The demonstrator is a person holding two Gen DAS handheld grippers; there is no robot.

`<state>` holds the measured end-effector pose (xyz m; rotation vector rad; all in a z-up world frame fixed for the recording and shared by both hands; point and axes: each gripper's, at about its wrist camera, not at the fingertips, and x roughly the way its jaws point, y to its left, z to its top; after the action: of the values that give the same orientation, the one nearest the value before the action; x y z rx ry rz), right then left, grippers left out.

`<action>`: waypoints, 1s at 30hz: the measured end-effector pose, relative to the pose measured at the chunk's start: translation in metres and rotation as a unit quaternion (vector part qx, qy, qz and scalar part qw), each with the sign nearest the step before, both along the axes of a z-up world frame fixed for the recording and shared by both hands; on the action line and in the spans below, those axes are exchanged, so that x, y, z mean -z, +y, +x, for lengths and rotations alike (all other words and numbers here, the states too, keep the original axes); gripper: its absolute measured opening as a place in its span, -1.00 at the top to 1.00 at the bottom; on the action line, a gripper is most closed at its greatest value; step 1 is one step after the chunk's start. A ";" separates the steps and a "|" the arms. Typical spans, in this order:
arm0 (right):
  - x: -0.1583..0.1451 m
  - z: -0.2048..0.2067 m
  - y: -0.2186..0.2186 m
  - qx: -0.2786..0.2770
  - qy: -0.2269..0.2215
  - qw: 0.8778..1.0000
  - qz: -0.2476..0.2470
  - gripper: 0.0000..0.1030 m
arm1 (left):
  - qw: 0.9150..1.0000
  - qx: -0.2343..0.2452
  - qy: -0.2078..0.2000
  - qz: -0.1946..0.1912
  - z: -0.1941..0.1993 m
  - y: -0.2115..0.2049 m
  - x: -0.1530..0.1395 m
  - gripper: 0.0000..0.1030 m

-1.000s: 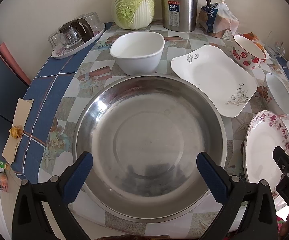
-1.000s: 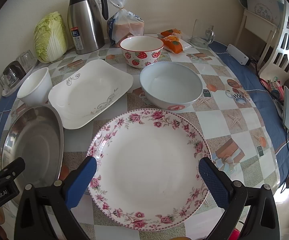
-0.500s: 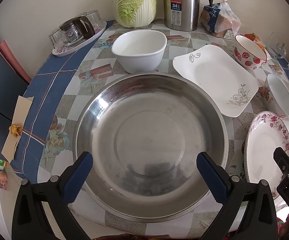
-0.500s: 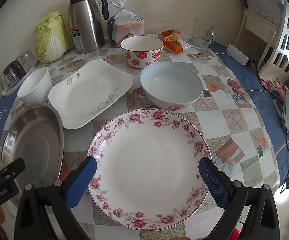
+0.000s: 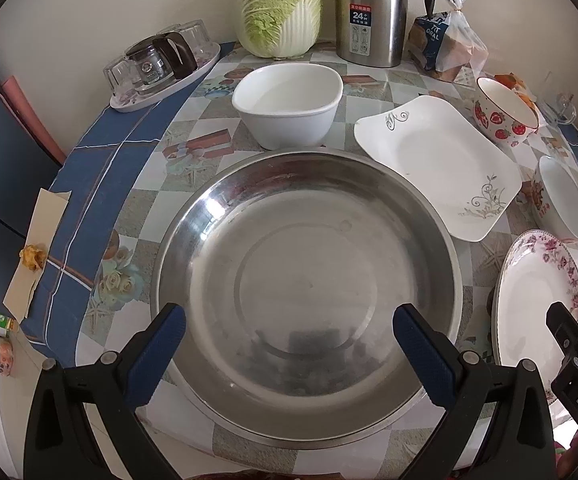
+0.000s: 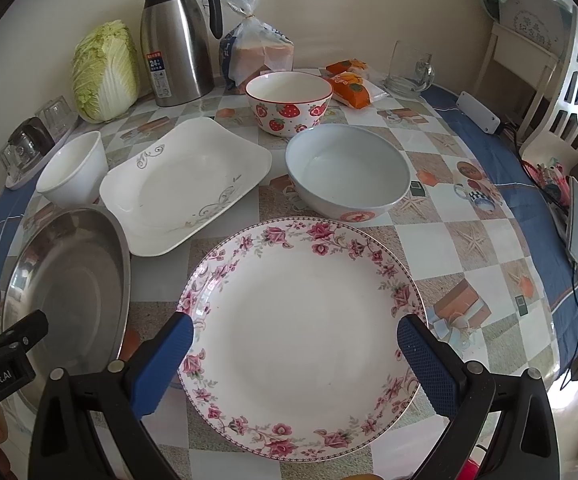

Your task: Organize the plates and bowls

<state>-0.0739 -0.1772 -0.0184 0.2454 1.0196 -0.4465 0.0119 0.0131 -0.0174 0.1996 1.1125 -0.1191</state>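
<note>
A wide steel basin (image 5: 305, 292) fills the left wrist view, and my left gripper (image 5: 289, 330) hangs open above its near side, holding nothing. Behind it sit a white square bowl (image 5: 289, 104) and a white square plate (image 5: 437, 164). In the right wrist view my right gripper (image 6: 295, 338) is open above a round floral plate (image 6: 301, 320), empty. Beyond that plate stand a pale blue bowl (image 6: 349, 172) and a strawberry bowl (image 6: 289, 102). The basin (image 6: 65, 276), square plate (image 6: 185, 184) and white bowl (image 6: 71, 168) lie to the left.
Along the wall stand a cabbage (image 6: 103, 70), a steel thermos jug (image 6: 177, 36) and bagged bread (image 6: 257, 48). A tray of glasses (image 5: 161, 68) sits at the table's far left. Orange snack packets (image 6: 349, 84), a glass mug (image 6: 409, 66) and a white chair (image 6: 549, 80) are at right.
The left wrist view has drifted slightly so the table items sit a little lower in the frame. The right gripper and the dishes have not moved.
</note>
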 end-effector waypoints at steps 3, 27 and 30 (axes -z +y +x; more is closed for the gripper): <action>0.000 0.001 0.001 -0.005 0.000 1.000 -0.001 -1.00 | 1.000 -0.007 -0.008 -0.004 0.002 0.004 -0.002 -1.00; 0.000 0.049 0.040 -0.152 -0.094 0.982 0.066 -1.00 | 0.978 -0.159 -0.107 -0.082 0.025 0.119 0.002 -1.00; 0.003 0.055 0.042 -0.166 -0.082 0.979 0.089 -1.00 | 0.979 -0.162 -0.085 -0.093 0.028 0.125 0.009 -1.00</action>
<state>-0.0188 -0.1355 -0.0216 0.2617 0.9169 -0.0291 0.0395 0.1384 -0.0268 -0.1378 0.9443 0.0842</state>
